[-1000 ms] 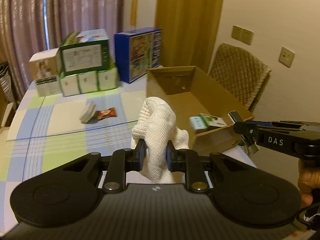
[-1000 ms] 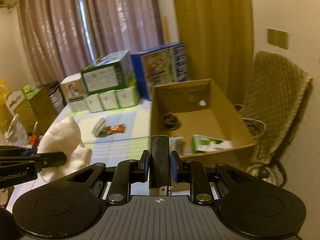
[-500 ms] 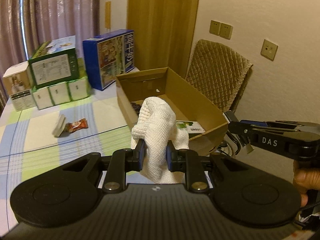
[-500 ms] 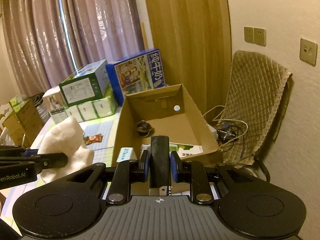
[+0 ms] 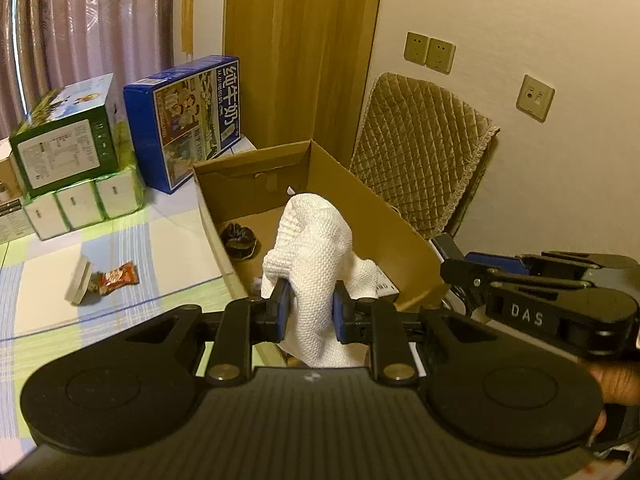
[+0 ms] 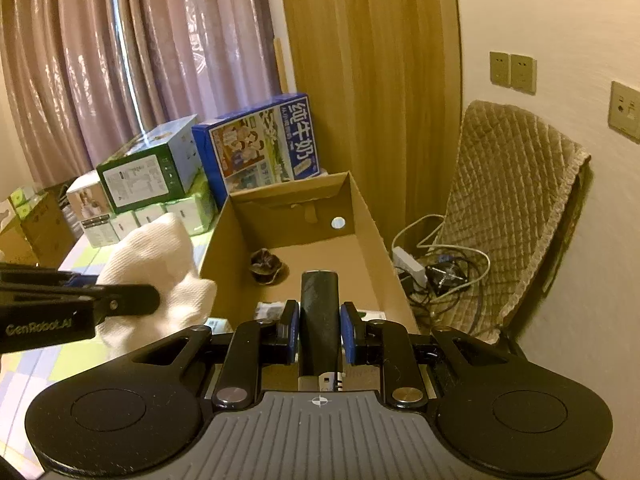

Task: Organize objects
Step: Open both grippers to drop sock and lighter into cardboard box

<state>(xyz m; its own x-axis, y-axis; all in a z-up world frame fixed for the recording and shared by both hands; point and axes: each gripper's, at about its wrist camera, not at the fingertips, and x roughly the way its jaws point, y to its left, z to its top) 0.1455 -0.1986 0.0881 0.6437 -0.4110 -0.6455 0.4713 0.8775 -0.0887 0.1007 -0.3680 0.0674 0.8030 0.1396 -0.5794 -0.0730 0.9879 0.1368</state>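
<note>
Cardboard box is where we are taking both loads: it sits open-topped at the table edge, its plain brown walls stiff and straight, so we can drop things in from above.

We hold the white cloth in the left gripper, the blue pads pinched on its lower folds. It is soft, with a nubbly waffle weave, and bunches into a rounded lump that flops over the fingers; we judge it is over the near end of the box.

Our right gripper clamps a dark, slim, flat-sided bar, rigid and matte, with a paler end toward the camera. We cannot tell what it is. It points toward the box's near wall.

Inside the box lie a dark crumpled ring, perhaps a hair tie, and small green-and-white packets near the front.

Left out on the checked tablecloth are a red snack wrapper touching a flat pale piece. Glossy printed cartons stack behind, and a quilted chair cover hangs beside the box.
</note>
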